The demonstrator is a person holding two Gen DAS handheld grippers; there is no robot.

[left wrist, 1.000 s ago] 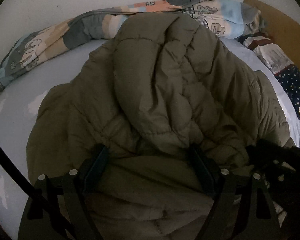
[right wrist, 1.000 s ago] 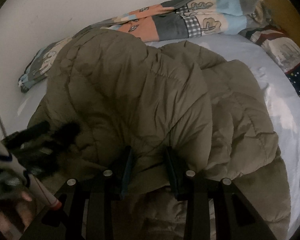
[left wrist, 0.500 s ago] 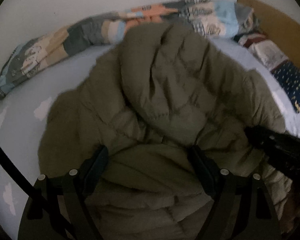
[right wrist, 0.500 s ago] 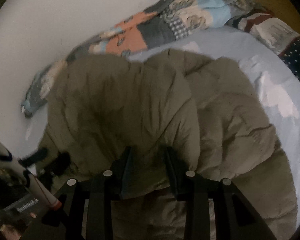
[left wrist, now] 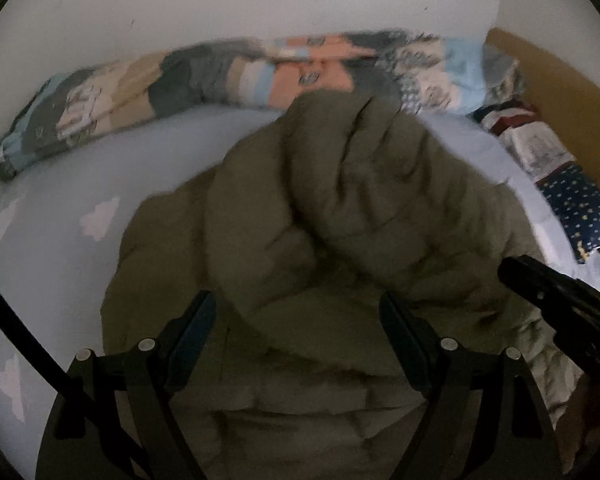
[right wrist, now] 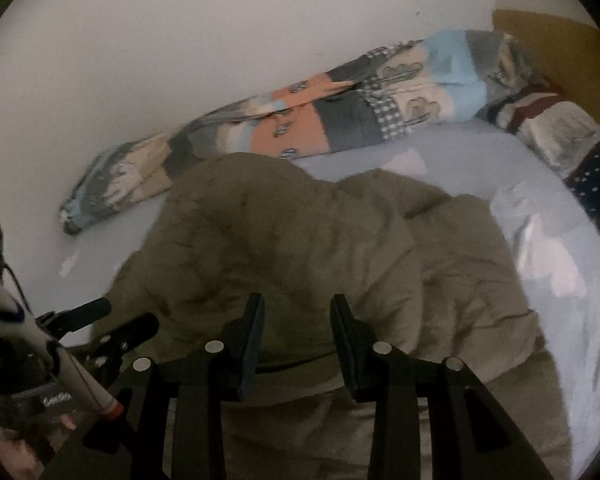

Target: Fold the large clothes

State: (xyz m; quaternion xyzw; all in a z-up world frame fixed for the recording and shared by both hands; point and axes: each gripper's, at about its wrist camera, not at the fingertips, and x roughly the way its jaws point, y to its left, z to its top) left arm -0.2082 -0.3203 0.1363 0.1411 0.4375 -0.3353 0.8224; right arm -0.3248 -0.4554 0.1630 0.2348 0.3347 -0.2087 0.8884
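Note:
An olive puffer jacket [left wrist: 340, 208] lies bunched on the light blue bed sheet [left wrist: 60, 240], with one thick fold piled over its middle. My left gripper [left wrist: 296, 300] has its jaws wide and shut on a thick fold at the jacket's near edge. In the right wrist view the jacket [right wrist: 300, 240] spreads away from my right gripper [right wrist: 298, 302], whose narrower jaws pinch the near hem. The left gripper [right wrist: 112, 324] shows at the lower left there. The right gripper [left wrist: 540, 288] shows at the right edge of the left wrist view.
A rolled patchwork quilt [left wrist: 260, 76] lies along the white wall at the far side of the bed. Patterned pillows [left wrist: 572, 200] sit at the right by a wooden headboard [left wrist: 560, 80]. A black cable [left wrist: 4, 320] hangs at the left. The bare sheet [right wrist: 460, 152] lies around the jacket.
Both grippers have risen with the jacket's near edge still in them. The jacket has been drawn off the quilt, and more sheet and wall show beyond it.

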